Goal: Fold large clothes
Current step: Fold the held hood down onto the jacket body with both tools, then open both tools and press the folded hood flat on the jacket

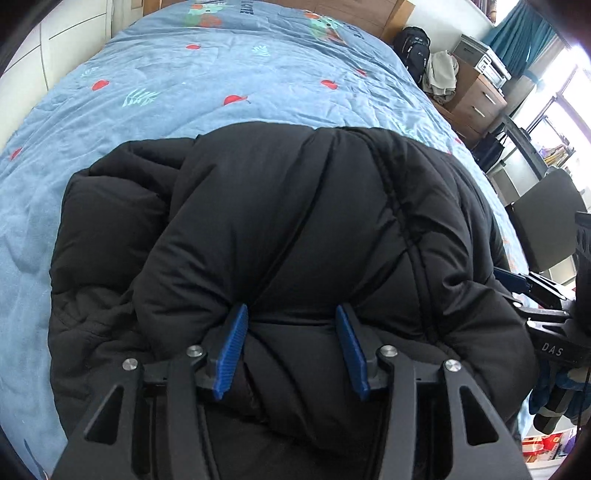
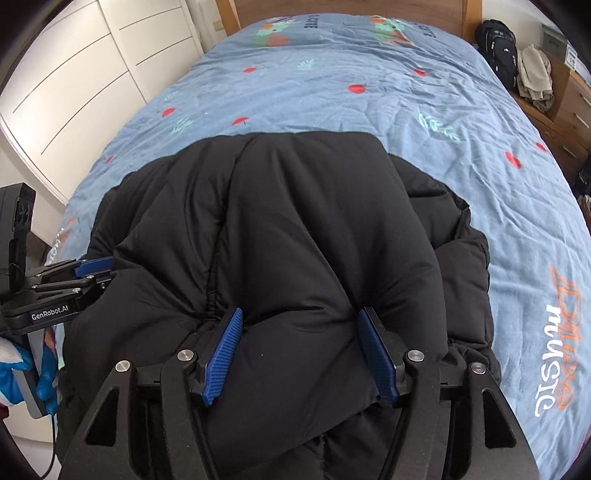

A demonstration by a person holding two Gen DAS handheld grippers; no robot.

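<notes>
A big black puffer jacket point(image 1: 295, 229) lies bunched on the blue bed cover; it also fills the right wrist view point(image 2: 295, 229). My left gripper point(image 1: 291, 314) has its blue pads pressed into a thick fold at the jacket's near edge, clamped on it. My right gripper point(image 2: 299, 317) pinches a thick fold of the near edge the same way. Each gripper shows in the other's view: the right one at the jacket's right side point(image 1: 517, 284), the left one at its left side point(image 2: 96, 267).
The blue patterned bed cover point(image 1: 184, 81) stretches away to a wooden headboard point(image 2: 332, 9). White wardrobe doors point(image 2: 85, 74) stand left of the bed. A black backpack point(image 1: 413, 48), a wooden drawer unit point(image 1: 476, 99) and a chair point(image 1: 546, 218) stand to the right.
</notes>
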